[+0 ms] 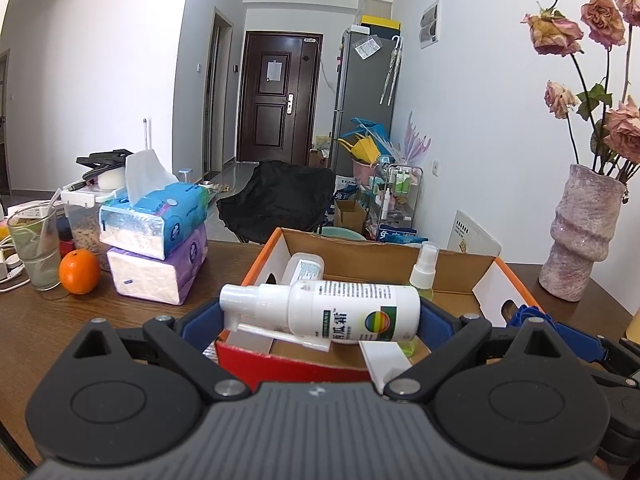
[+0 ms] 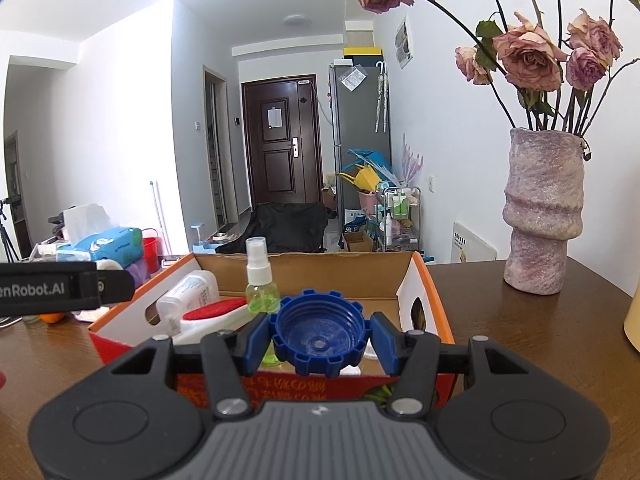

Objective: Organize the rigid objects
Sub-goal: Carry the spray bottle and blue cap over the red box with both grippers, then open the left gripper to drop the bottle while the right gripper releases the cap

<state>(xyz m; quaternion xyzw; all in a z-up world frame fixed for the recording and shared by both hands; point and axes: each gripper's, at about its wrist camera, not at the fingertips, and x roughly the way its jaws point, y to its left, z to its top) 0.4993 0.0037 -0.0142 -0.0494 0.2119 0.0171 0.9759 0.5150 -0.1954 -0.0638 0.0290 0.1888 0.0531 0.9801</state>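
Observation:
My left gripper (image 1: 320, 318) is shut on a white spray bottle (image 1: 344, 312), which lies crosswise between the blue pads, just above the near edge of an open cardboard box (image 1: 260, 264) with an orange rim. My right gripper (image 2: 320, 338) is shut on a blue ribbed cap (image 2: 320, 332), hollow side towards the camera, over the box's (image 2: 424, 280) near wall. Inside the box a small green spray bottle (image 2: 260, 276) stands upright and a white bottle (image 2: 188, 292) leans on the left wall. A white piece with a red top (image 2: 216, 312) lies beside it. The left gripper's body (image 2: 60, 288) shows at the left edge.
A pink rough vase (image 2: 540, 216) with dried roses stands on the brown table to the right of the box. To the left are stacked tissue packs (image 1: 160, 240), an orange (image 1: 79, 271) and a glass (image 1: 34, 248). A black-covered chair (image 1: 280, 200) is behind the table.

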